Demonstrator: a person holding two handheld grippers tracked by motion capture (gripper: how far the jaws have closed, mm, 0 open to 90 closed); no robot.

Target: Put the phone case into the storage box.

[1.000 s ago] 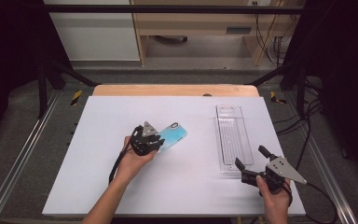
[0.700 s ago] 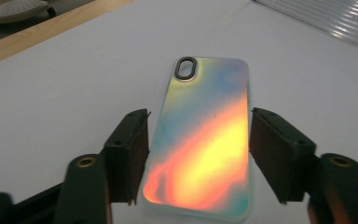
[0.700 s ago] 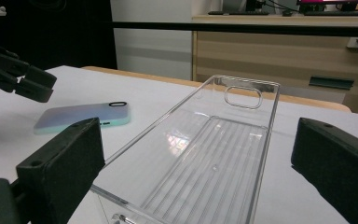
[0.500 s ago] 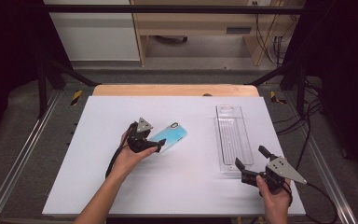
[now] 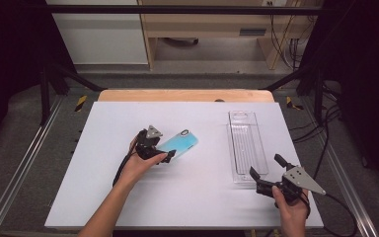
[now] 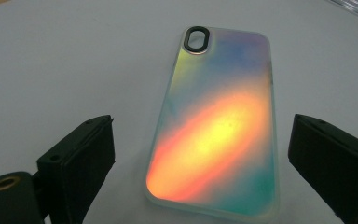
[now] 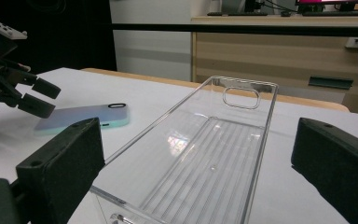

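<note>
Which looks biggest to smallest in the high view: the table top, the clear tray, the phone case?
1. Table top, by far the largest.
2. Clear tray, longer than the case.
3. Phone case, smallest; the left gripper covers its near end.

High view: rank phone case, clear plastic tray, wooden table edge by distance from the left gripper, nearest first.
1. Phone case: on the white tabletop, just right of the left gripper, between its open jaws.
2. Wooden table edge: beyond the gripper, at the far side.
3. Clear plastic tray: far right, by the right gripper.

Black two-jaw grippers (image 5: 161, 157) (image 5: 265, 173), grey triangular top plates, trailing black cables, bare forearms
</note>
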